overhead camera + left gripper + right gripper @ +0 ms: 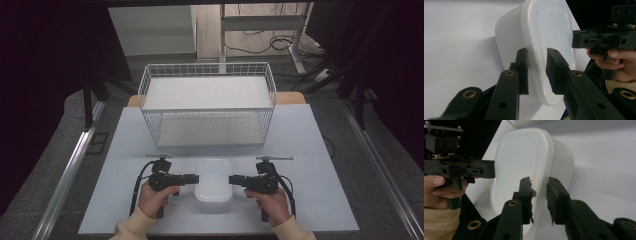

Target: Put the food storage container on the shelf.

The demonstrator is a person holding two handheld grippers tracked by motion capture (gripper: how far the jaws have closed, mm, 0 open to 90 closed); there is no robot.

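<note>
Two tongs (196, 178) (231, 180) astride container (214, 186) rim, contact unclear.

container (213, 185): glossy smooth plastic | basket (207, 102): white wire | table (125, 150): matt

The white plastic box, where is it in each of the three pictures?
High view: the white plastic box sits near the table's front edge, between the two grippers.
Left gripper view: it fills the upper middle, its rim between the black jaws.
Right gripper view: it stands in the middle, its rim between the jaws.
Shared landmark: the pale table top under the box, seen in all three.
</note>
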